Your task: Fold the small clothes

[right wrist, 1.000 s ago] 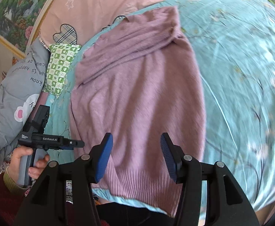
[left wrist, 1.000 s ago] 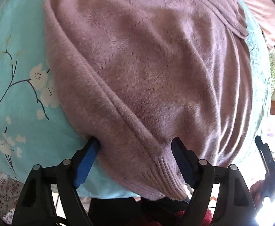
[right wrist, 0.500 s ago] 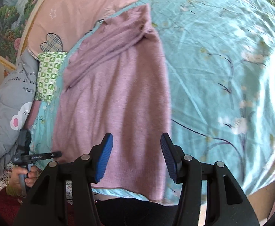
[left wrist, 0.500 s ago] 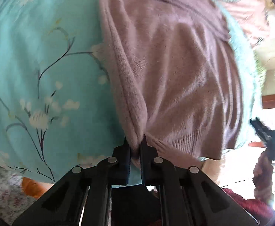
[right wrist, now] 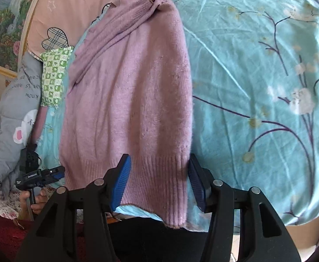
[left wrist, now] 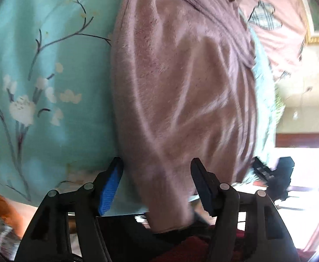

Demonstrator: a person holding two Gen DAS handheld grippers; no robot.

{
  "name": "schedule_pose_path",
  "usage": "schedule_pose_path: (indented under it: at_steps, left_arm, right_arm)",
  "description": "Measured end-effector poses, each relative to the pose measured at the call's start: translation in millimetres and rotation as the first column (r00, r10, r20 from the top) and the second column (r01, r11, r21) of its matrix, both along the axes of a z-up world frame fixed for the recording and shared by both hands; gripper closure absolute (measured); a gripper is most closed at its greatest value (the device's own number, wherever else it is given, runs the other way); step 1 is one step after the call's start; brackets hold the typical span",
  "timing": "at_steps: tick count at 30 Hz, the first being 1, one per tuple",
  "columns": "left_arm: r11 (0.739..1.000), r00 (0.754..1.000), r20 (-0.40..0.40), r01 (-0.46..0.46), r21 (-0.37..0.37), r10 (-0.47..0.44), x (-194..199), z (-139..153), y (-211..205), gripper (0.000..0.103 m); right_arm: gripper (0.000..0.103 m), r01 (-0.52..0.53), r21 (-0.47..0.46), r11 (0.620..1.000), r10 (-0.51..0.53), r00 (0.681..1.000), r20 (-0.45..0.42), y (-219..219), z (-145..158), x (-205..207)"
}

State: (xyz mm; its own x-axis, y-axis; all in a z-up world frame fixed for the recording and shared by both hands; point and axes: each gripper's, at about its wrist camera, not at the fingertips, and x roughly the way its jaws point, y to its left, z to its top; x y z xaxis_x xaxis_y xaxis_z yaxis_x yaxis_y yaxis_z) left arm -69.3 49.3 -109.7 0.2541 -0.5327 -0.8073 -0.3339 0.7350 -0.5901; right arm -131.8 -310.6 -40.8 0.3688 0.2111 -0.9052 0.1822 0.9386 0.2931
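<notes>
A mauve sweater is laid lengthwise on the bed, hem at the near edge. Both the left tool and right tool are spread apart, straddling the hem, nothing clamped. Regrasping is judged in hand; closure on the hem corners is required next.

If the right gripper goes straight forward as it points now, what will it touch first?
Most likely the ribbed hem of the pink sweater: it already lies between the open fingers of the right gripper, on the bedsheet. Depth is unclear.
</notes>
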Motion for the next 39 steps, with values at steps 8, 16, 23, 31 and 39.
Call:
schedule_pose_path:
  at_steps: [8, 16, 23, 31, 39]
  left_arm:
    - [0.987, 0.998, 0.000, 0.069, 0.147, -0.070, 12, -6, -13, 0.052]
    - [0.979, 0.986, 0.086, 0.129, 0.160, -0.144, -9, -6, 2, 0.099]
    - [0.992, 0.983, 0.147, 0.101, 0.074, -0.111, -16, 3, 20, 0.100]
    - [0.999, 0.955, 0.296, 0.019, -0.035, -0.008, -13, 43, 36, 0.100]
    - [0.999, 0.886, 0.463, -0.013, -0.035, 0.028, 54, 111, 55, 0.100]
  right_arm:
    - [0.078, -0.025, 0.024, 0.999, 0.025, 0.999, 0.022, 8, -10, 10]
    - [0.098, 0.078, 0.051, 0.996, -0.081, 0.995, 0.055, -34, 12, -14]
    - [0.098, 0.094, 0.110, 0.989, -0.099, 0.994, 0.045, -53, 18, -13]
    - [0.098, 0.029, 0.240, 0.970, -0.060, 0.991, 0.121, -48, 31, -7]
    - [0.098, -0.069, 0.320, 0.945, -0.045, 0.940, 0.337, -35, 93, 56]
